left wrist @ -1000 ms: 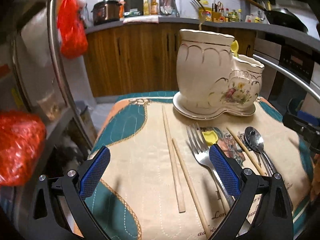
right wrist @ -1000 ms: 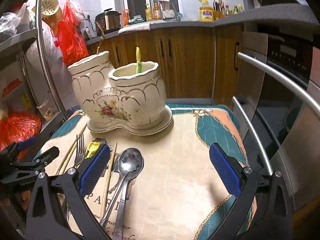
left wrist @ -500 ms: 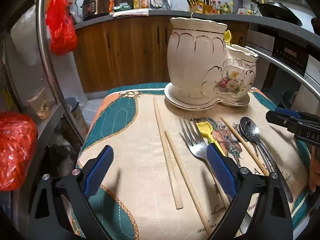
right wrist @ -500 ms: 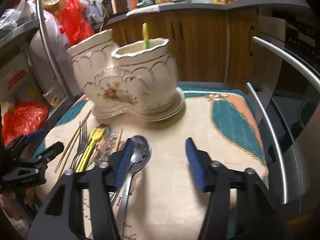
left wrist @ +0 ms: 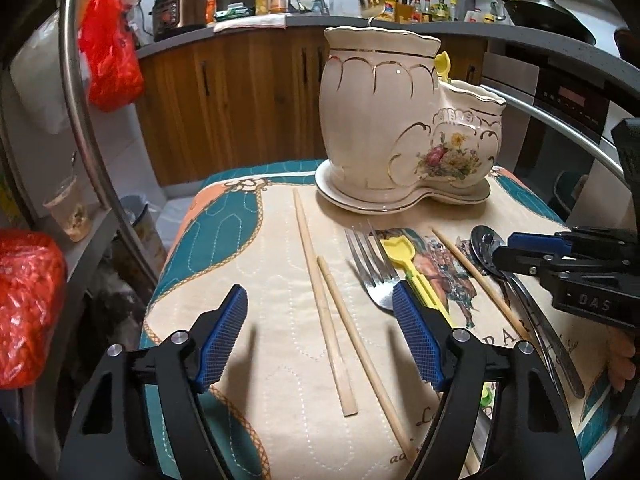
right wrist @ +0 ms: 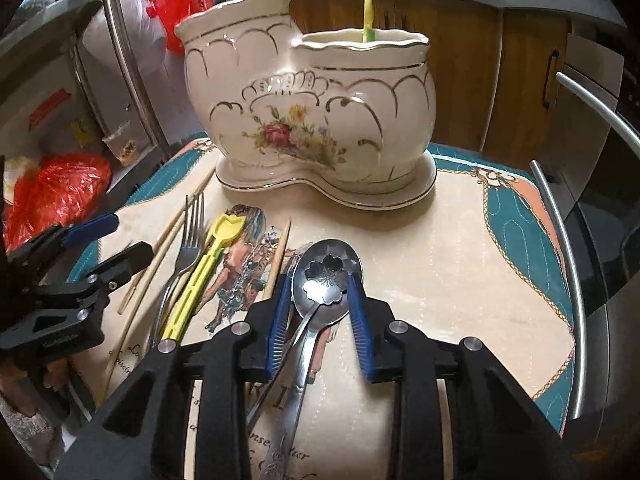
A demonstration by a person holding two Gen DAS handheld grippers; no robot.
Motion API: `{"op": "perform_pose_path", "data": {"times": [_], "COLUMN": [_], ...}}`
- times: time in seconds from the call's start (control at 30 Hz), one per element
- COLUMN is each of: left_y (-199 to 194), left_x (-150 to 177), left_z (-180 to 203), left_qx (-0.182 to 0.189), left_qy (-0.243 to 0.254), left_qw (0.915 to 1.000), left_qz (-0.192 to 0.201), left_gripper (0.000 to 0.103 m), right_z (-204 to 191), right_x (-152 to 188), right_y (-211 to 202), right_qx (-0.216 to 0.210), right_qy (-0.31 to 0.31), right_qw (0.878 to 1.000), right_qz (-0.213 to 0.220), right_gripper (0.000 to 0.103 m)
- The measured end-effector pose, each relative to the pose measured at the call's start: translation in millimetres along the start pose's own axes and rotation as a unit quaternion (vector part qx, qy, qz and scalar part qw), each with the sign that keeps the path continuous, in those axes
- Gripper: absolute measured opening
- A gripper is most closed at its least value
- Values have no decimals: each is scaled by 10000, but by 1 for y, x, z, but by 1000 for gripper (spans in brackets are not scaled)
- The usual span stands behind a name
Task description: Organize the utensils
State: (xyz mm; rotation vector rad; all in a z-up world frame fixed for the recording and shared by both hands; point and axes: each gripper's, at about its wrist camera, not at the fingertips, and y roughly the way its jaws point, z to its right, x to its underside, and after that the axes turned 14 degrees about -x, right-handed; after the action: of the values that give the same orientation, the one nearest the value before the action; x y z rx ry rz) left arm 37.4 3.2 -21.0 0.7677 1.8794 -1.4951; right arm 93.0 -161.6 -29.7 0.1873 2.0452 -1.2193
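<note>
On the bench, a quilted mat point(left wrist: 280, 256) in cream, teal and orange carries a cream ceramic utensil holder point(right wrist: 308, 120) with two compartments, gold trim and a painted flower spray; it stands on its own matching saucer at the far side of the mat. A yellow plastic handle point(right wrist: 367, 16) sticks up out of the lower compartment. In front of the holder the loose utensils lie spread on the mat: two wooden chopsticks point(left wrist: 332, 320) side by side, a steel fork point(left wrist: 372, 268) with its tines toward the holder, a yellow plastic utensil point(right wrist: 204, 268) just beside the fork, a third chopstick point(right wrist: 280, 256), and a spoon point(right wrist: 326, 276) with a flower pattern stamped in its bowl, with a second steel handle lying close beside it. The right gripper point(right wrist: 320, 292) is low over the spoon and its jaws are closing — the blue pads point(right wrist: 357, 312) flank the bowl on either side, very near its edges, though whether they already press on it cannot be told. The left gripper point(left wrist: 320, 340) hangs above the pair of chopsticks, its jaws also closing but wide apart, with both sticks lying on the mat between the pads and nothing held. In the left wrist view the right gripper shows at the right edge, down over the spoon.
</note>
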Motion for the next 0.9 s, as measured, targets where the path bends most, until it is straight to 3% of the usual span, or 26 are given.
{"op": "perform_pose_path", "data": {"times": [0.5,0.63,0.73,0.9], "left_y": [0,0,0,0], "left_x": [-1,-2,-2,-2], "left_z": [2,2,2,3], "left_qx": [49,47,42,25], "left_qy": [23,25,22,48], "left_qw": [10000,10000,10000,10000], "left_qz": [-7,-5,-3,27], "left_gripper": [76,76,76,76], "right_z": [-7,-9,-7,-3], "right_x": [-6,-7,-6,-5], "right_y": [14,16,16,13], "right_qx": [286,339,395,370], "right_qy": [-217,-243,-177,-89], "right_qw": [9992,9989,9988,9991], "right_qz": [-175,-193,-209,-160], "right_gripper": [28,24,10,4]}}
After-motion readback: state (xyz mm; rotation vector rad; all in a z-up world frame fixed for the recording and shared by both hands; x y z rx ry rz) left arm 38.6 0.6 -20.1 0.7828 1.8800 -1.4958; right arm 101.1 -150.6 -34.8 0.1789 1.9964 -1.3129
